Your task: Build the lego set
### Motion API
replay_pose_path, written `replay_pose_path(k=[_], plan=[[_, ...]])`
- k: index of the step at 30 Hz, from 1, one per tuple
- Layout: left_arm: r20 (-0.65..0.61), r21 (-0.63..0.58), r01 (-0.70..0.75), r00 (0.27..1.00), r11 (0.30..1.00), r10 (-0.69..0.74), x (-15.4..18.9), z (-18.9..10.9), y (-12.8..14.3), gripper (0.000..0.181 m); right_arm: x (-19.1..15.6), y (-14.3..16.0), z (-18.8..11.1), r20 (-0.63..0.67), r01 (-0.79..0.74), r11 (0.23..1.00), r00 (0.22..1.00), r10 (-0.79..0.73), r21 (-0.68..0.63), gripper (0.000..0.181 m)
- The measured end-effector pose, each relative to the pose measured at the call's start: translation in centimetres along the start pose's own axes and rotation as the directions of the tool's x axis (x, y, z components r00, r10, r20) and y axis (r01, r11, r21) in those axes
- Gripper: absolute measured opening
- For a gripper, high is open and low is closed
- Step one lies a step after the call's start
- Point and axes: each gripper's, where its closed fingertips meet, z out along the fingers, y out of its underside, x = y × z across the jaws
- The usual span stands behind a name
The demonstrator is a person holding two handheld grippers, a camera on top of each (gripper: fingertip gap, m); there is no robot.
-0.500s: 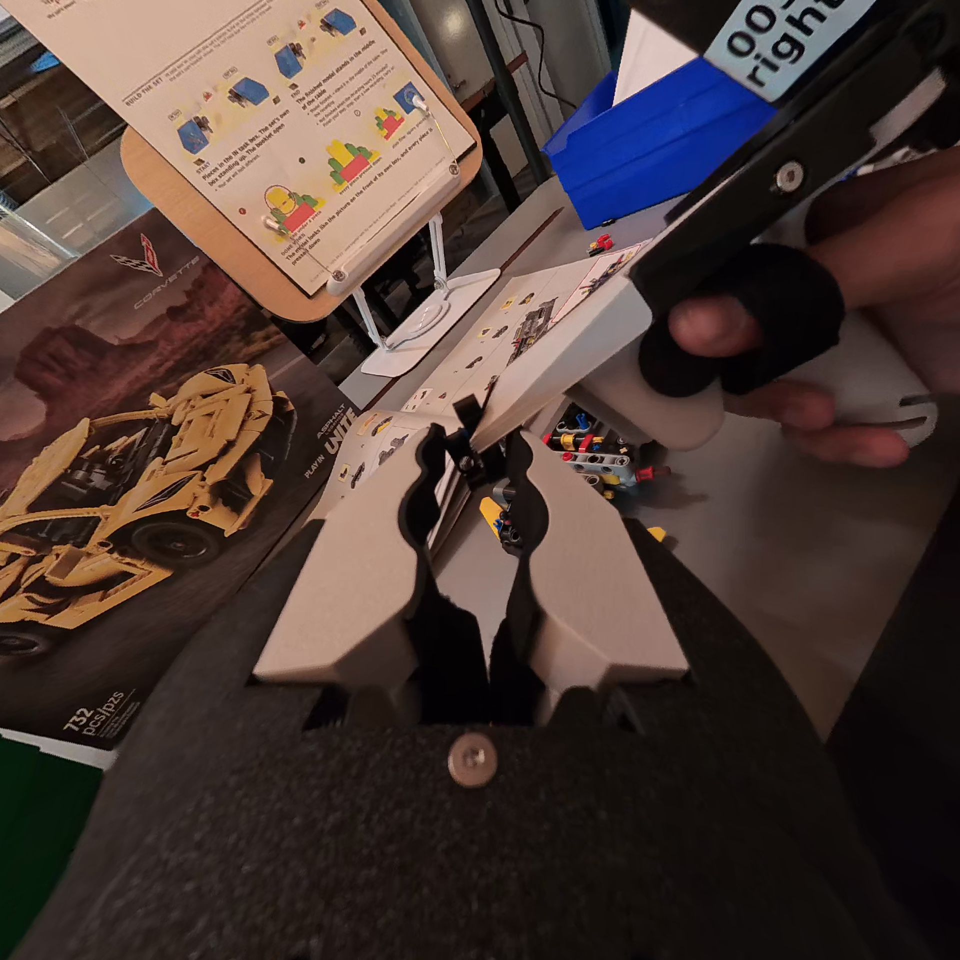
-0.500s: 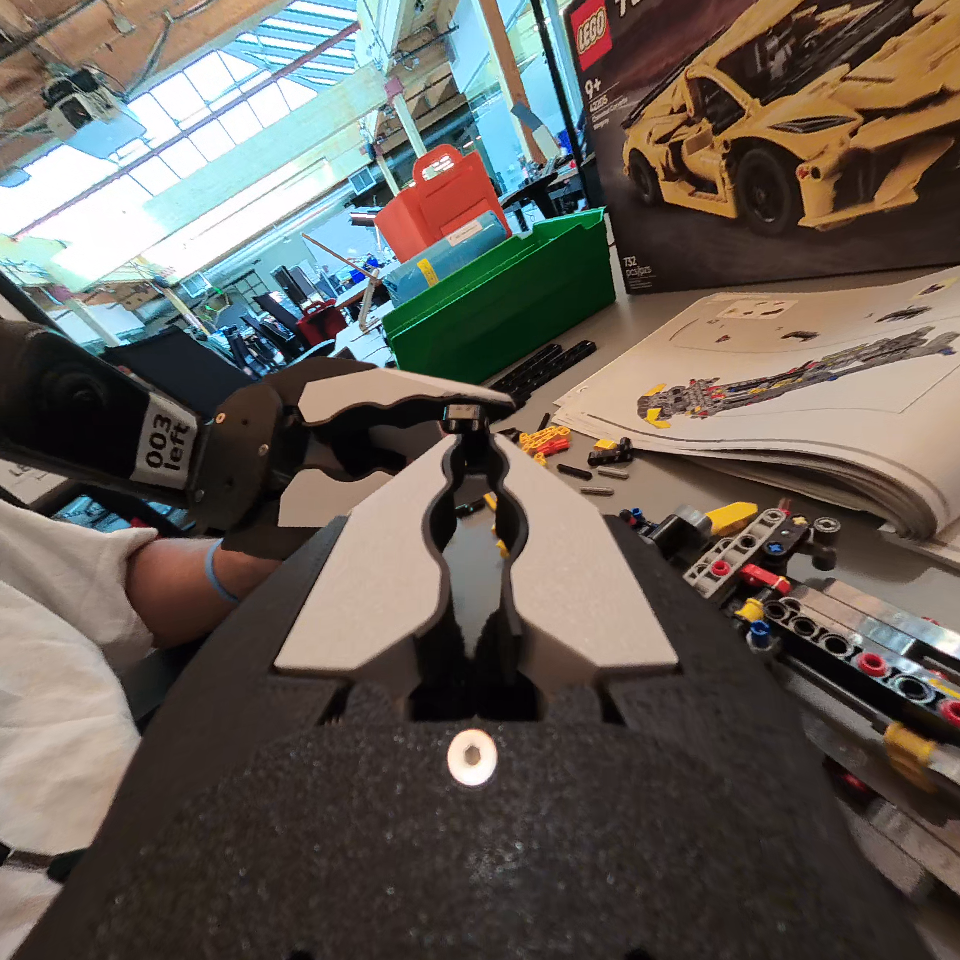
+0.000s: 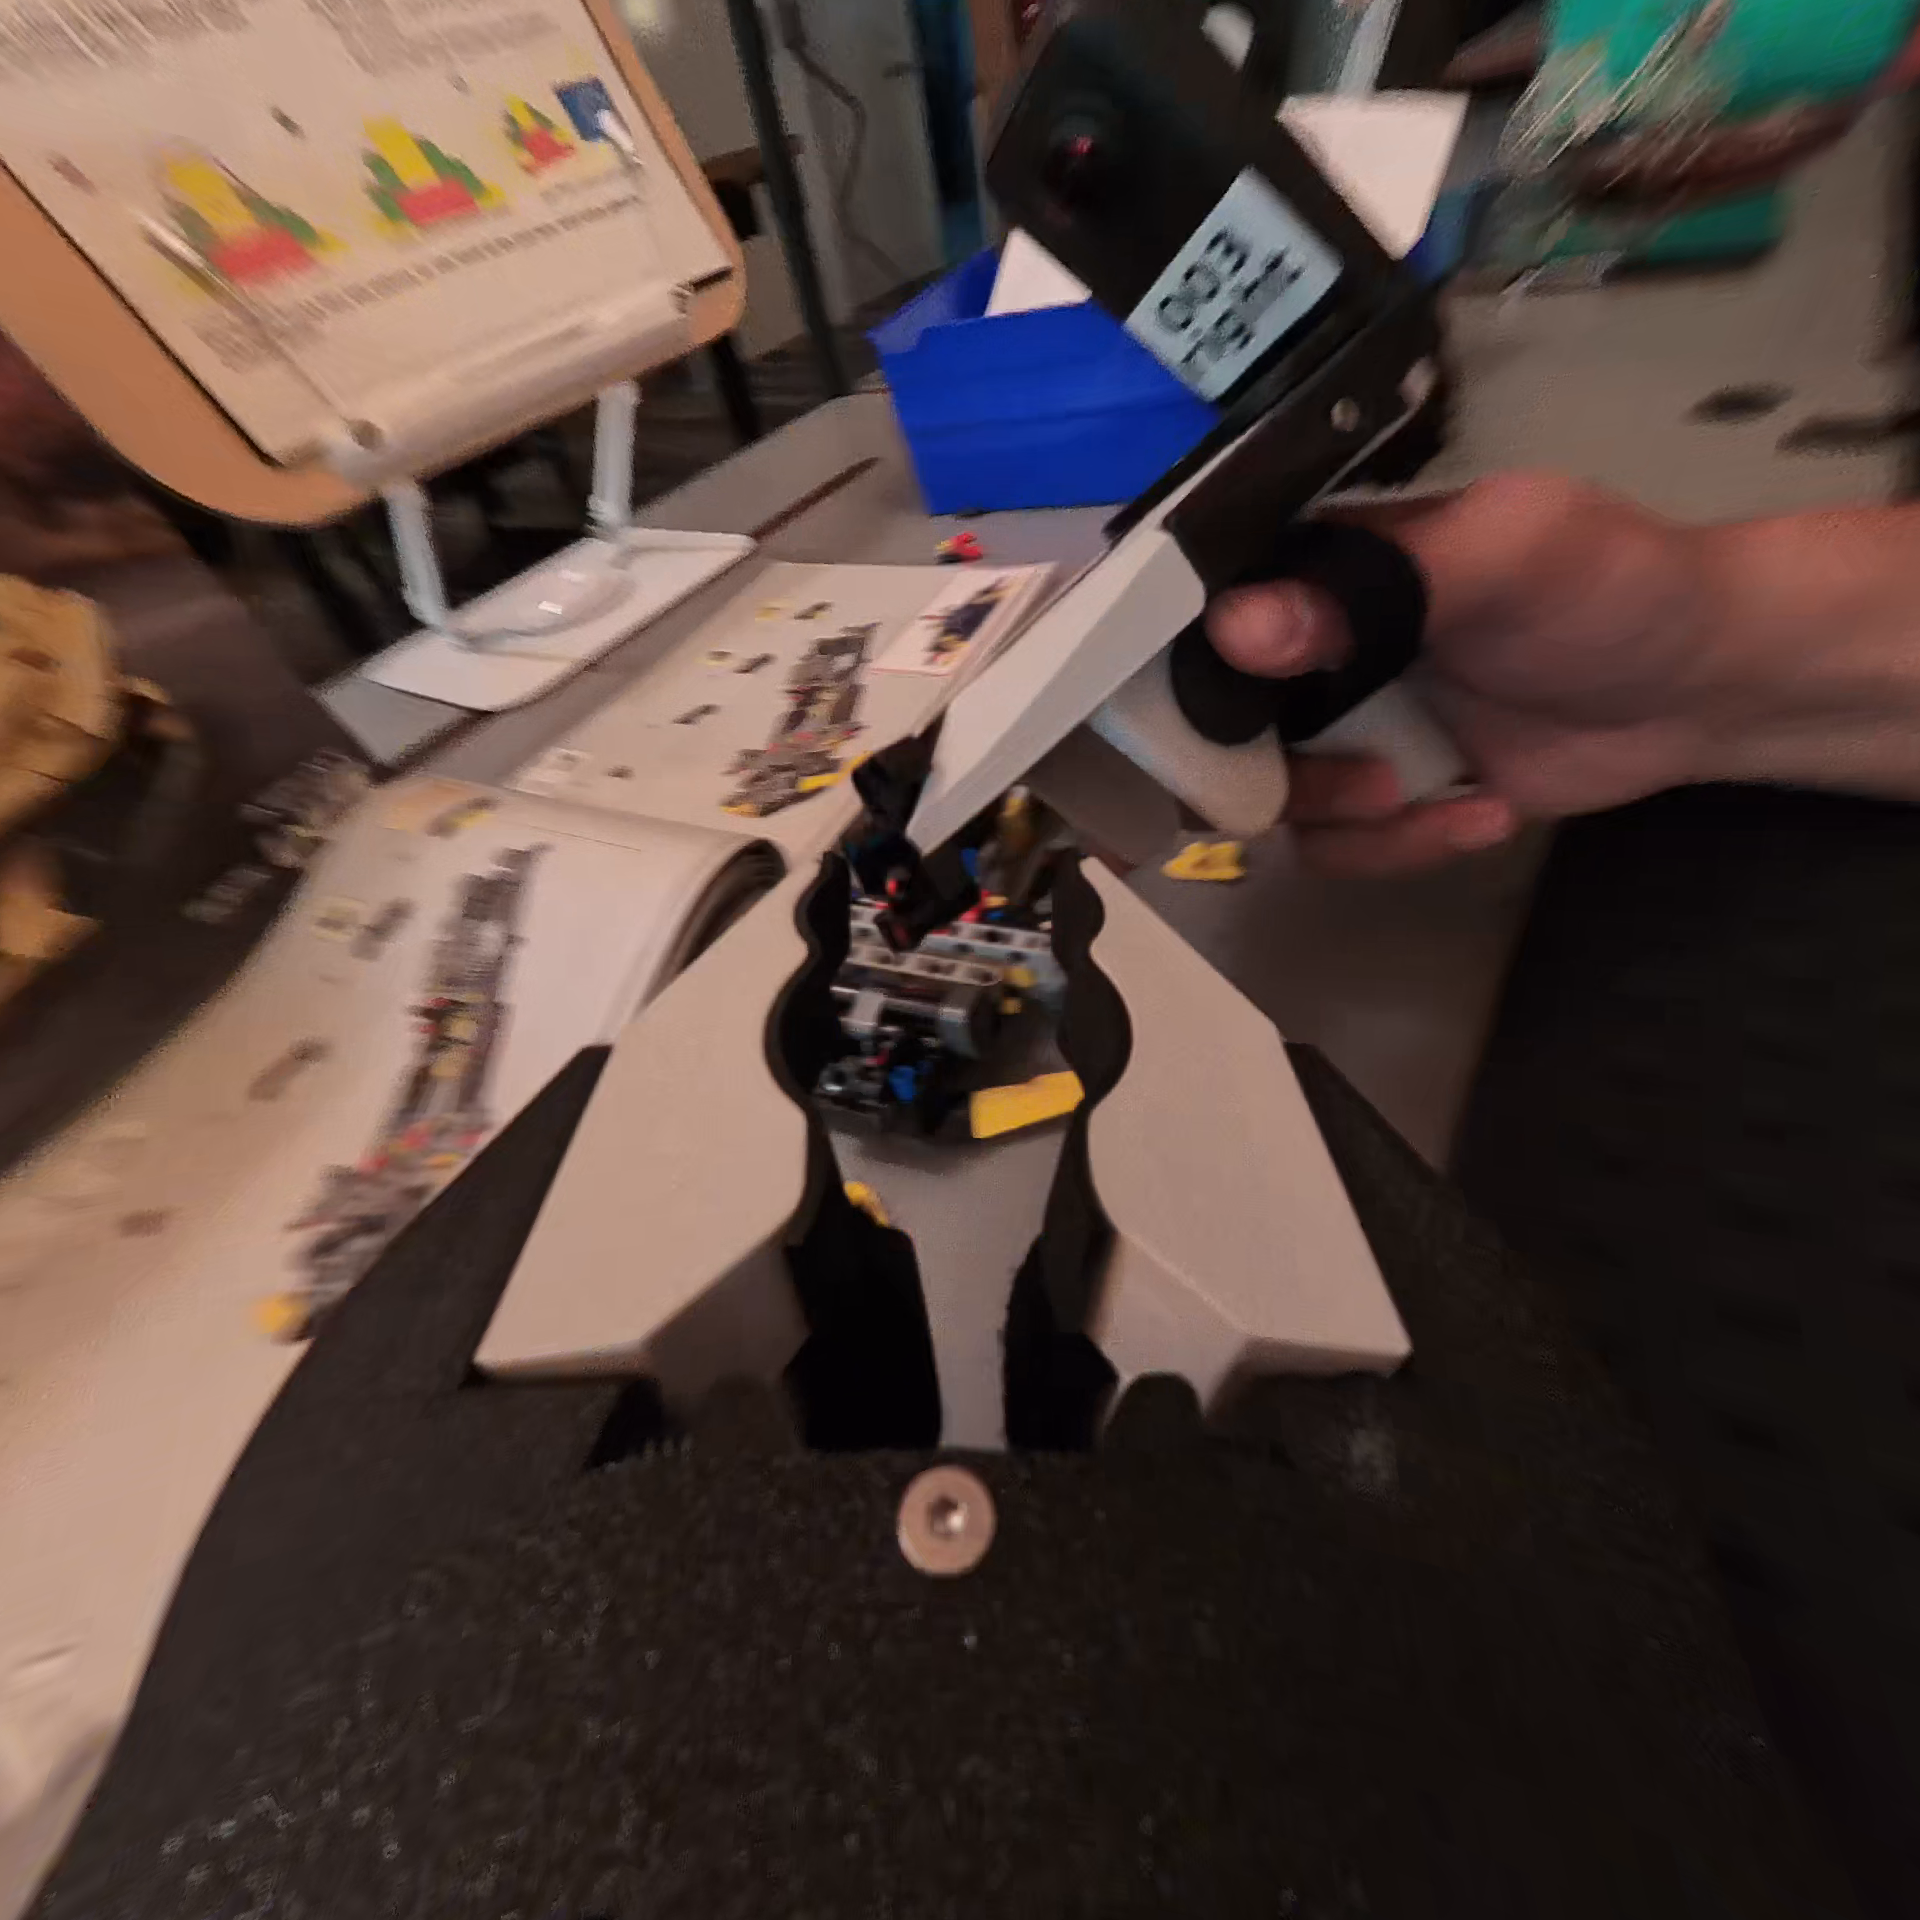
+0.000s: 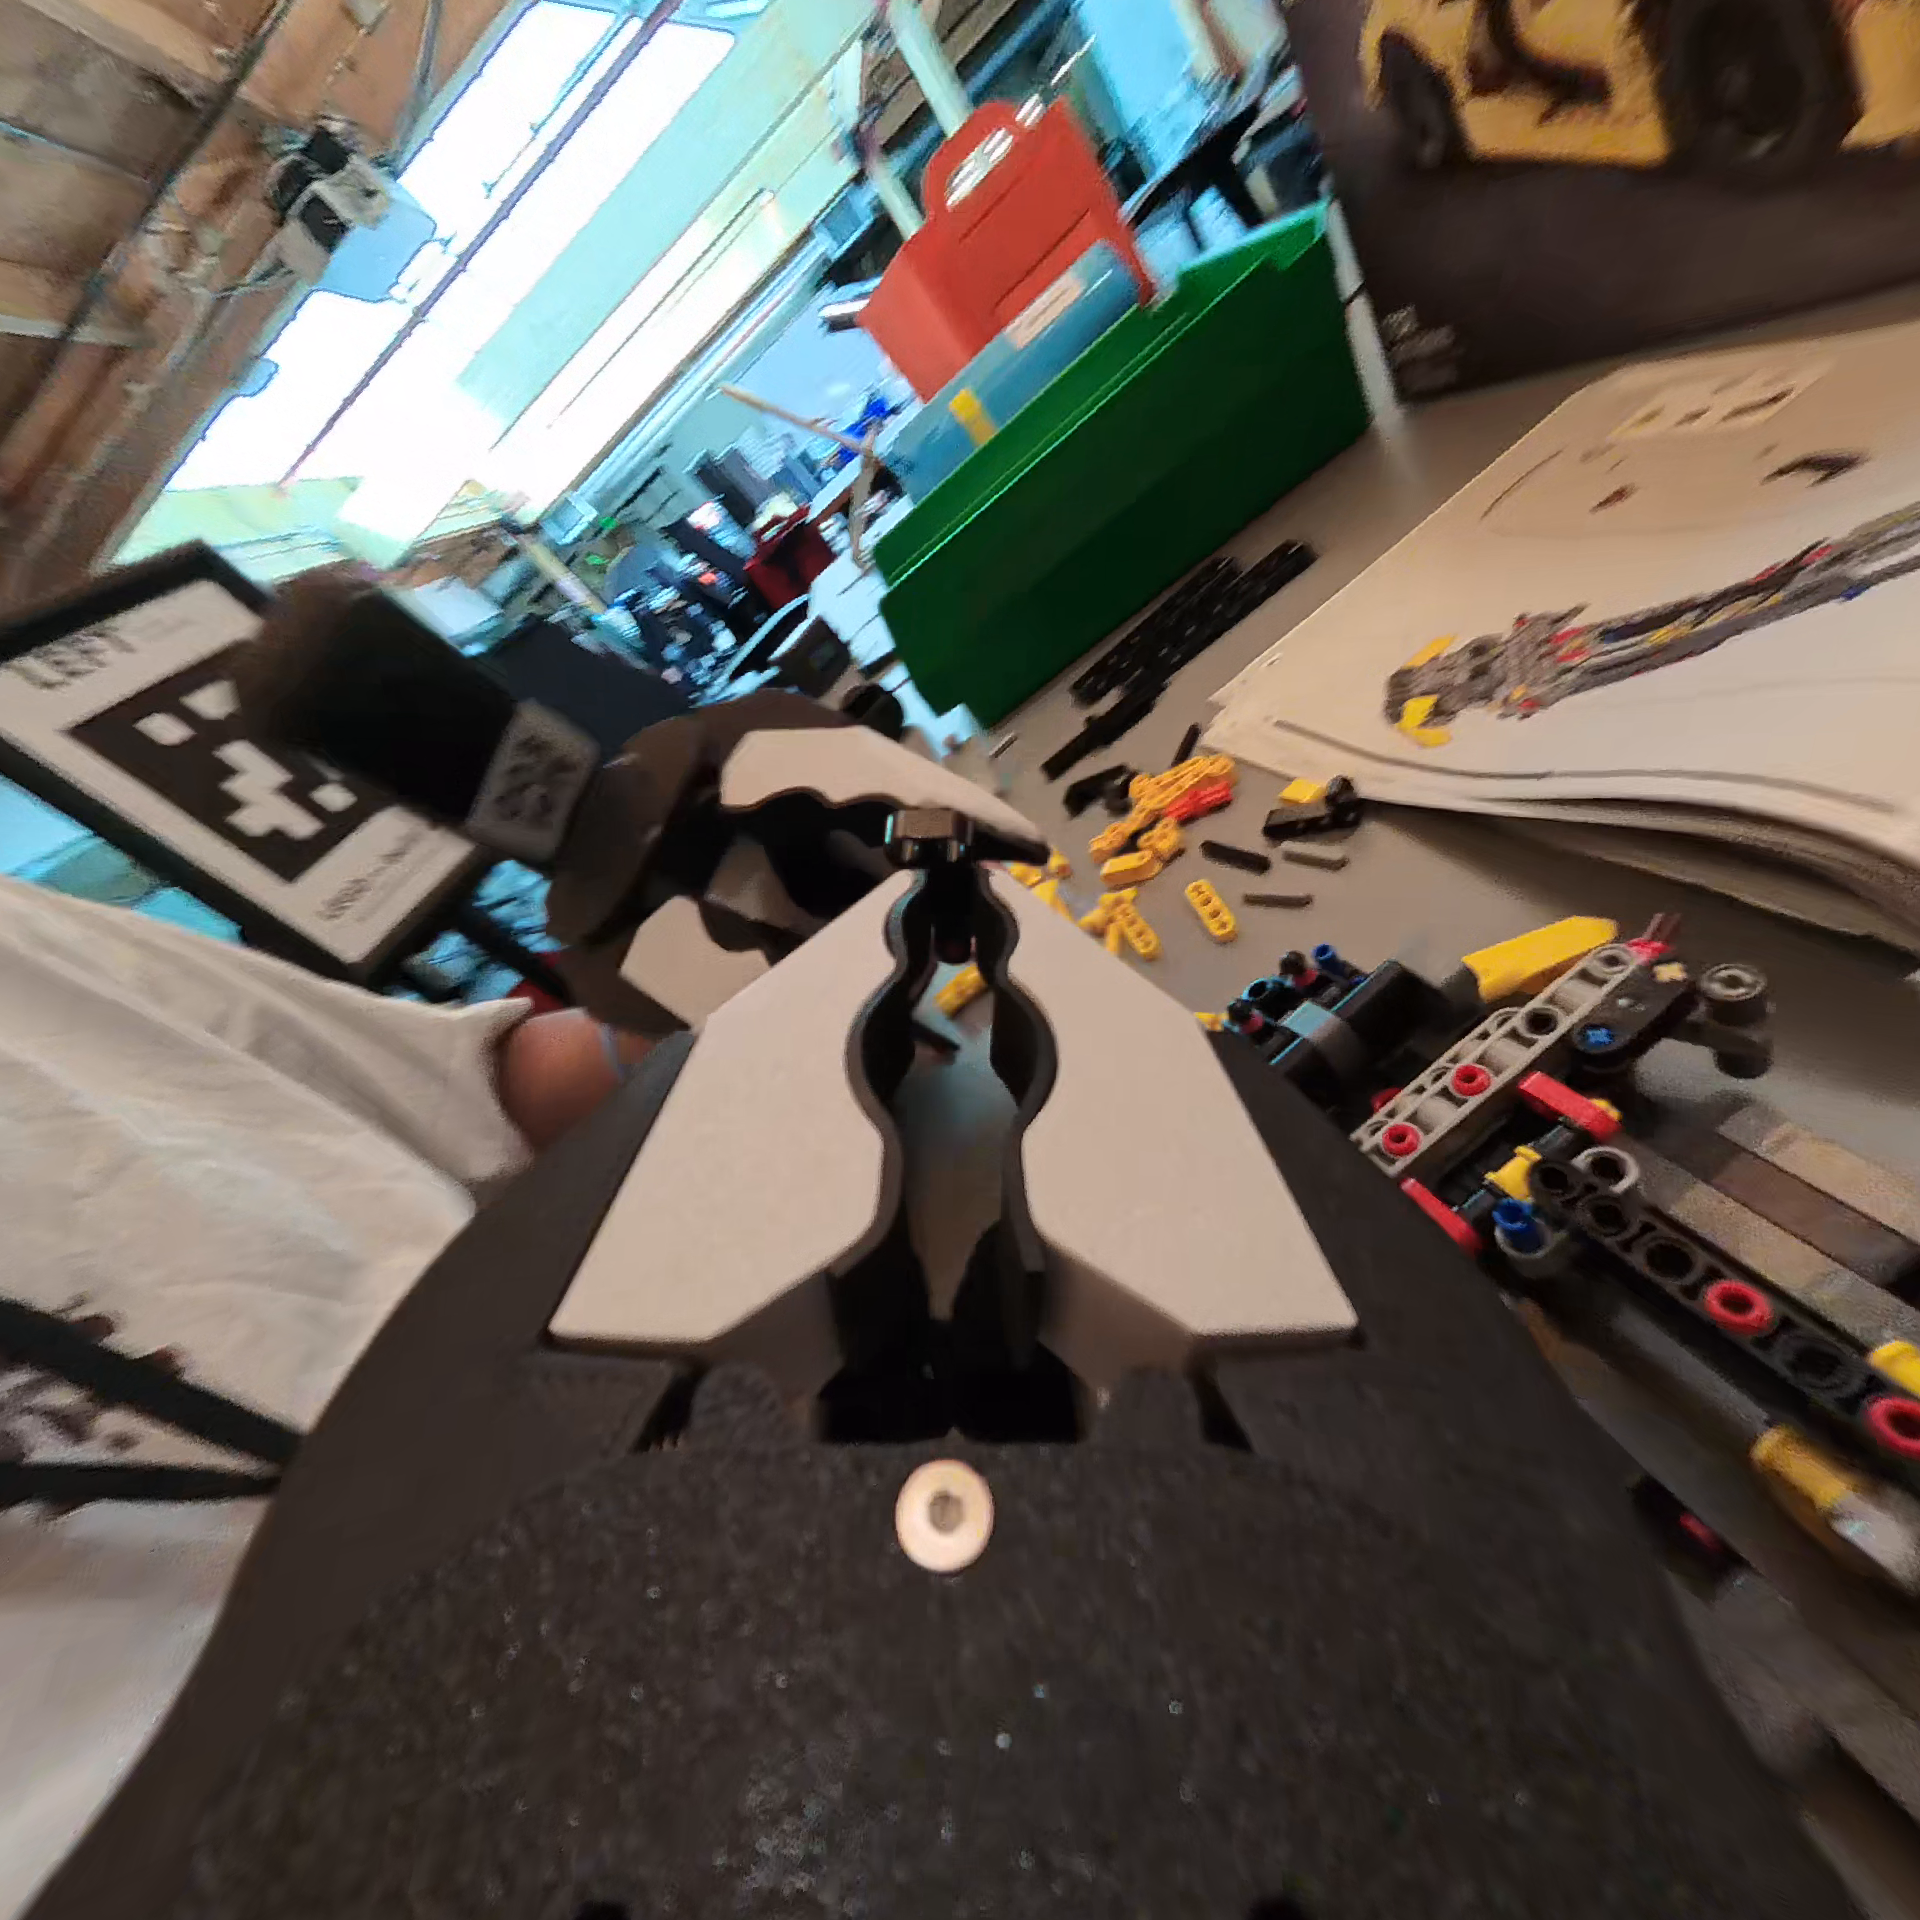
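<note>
While left fingers (image 3: 940, 904) gape, right fingers (image 4: 951, 904) pinch a black piece (image 4: 928, 831), tilted down

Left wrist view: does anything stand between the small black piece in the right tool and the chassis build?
Nothing visible does. The small black piece in the right tool hangs just above the chassis build; the open left tool only frames it from either side.

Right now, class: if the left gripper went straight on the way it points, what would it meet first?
Most likely the small black piece held in the right gripper, which crosses just past the left gripper. The partly built lego chassis lies on beyond and lower. Blur leaves depth uncertain.
</note>
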Motion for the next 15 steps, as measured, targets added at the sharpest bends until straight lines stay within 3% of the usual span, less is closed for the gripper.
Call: replay_pose_path(k=[5,15], plan=[[-0.290,0.048,0.385,0.888,0.922,-0.356,0.6,-1.4,-1.1,0.017,-0.6,1.2,-0.8,0.060,0.069,0.987,0.996,-0.061,-0.144,0.006],[-0.465,0.069,0.514,0.775,0.855,-0.429,1.5,-2.7,-2.5,0.006,-2.8,0.6,-1.6,0.207,0.004,0.997,0.978,0.012,-0.079,0.006]])
